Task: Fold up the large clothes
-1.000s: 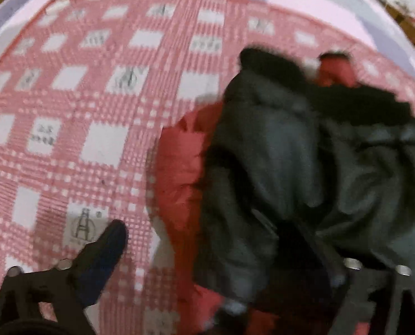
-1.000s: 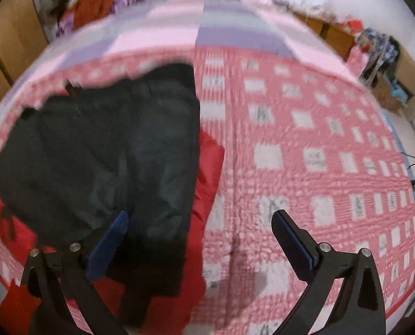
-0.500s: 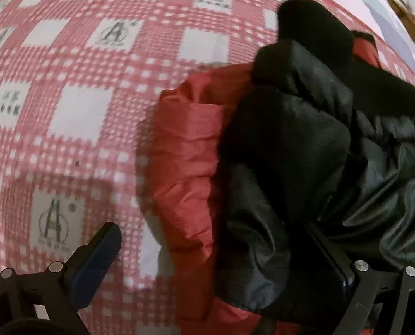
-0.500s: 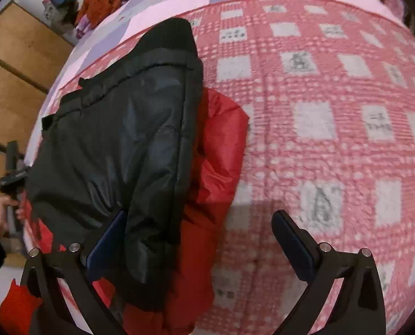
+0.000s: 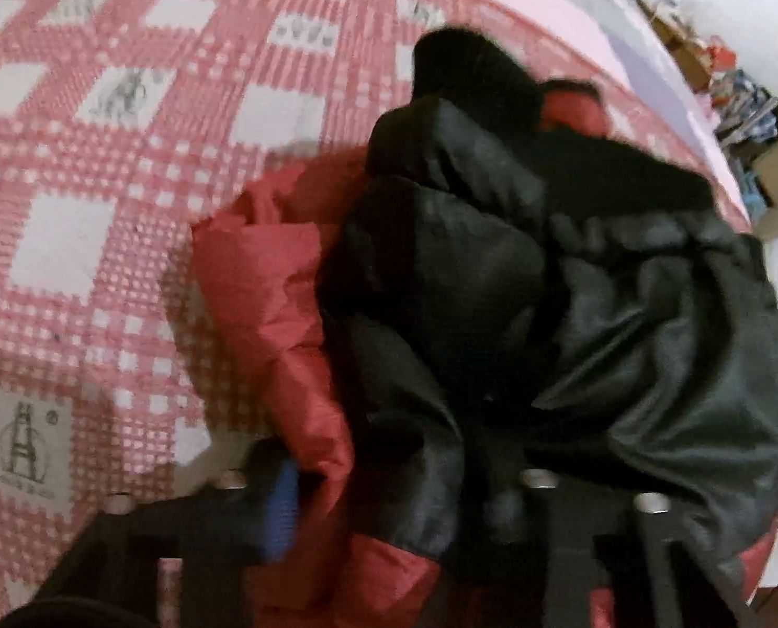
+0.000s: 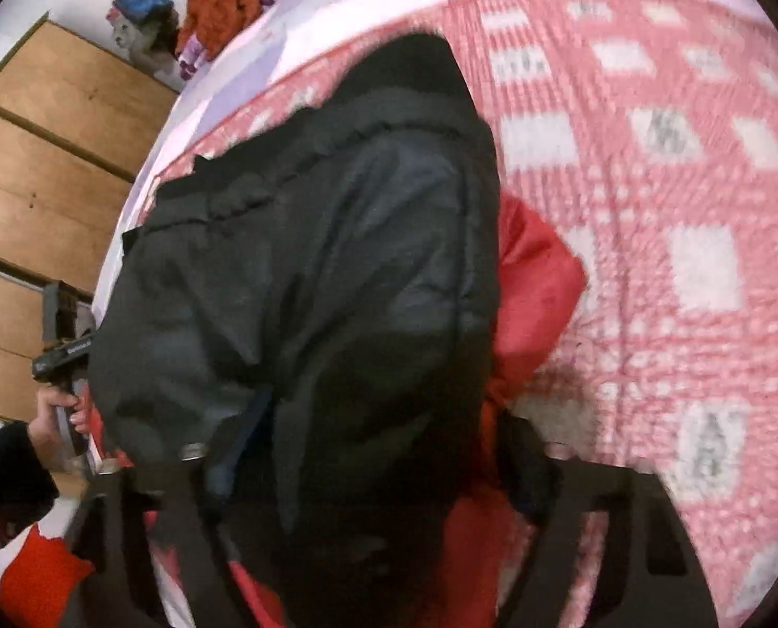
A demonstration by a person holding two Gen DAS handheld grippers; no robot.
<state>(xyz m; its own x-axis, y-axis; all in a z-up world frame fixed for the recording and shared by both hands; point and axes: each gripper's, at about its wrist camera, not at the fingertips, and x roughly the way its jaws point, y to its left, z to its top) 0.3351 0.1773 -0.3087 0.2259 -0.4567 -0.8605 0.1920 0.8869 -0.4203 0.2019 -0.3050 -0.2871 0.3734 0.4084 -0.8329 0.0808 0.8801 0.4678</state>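
The left wrist view looks down close over the black-and-red jacket [image 5: 519, 288] from its left edge, facing 12 o'clock up the red checked bedspread [image 5: 101, 209], room clutter at 2 o'clock. The right wrist view sits just as near at the jacket's [image 6: 310, 261] right edge, wooden drawers [image 6: 38, 172] at 9 o'clock. Both share jacket and bedspread [image 6: 676, 209].

Black left gripper [image 5: 389, 492] frame, blue finger pads [image 5: 281, 513], silver screws, bare-skinned hand [image 6: 56, 413], black sleeve

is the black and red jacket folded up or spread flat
Folded, roughly: the jacket lies bunched on the bed, black layer doubled over red.
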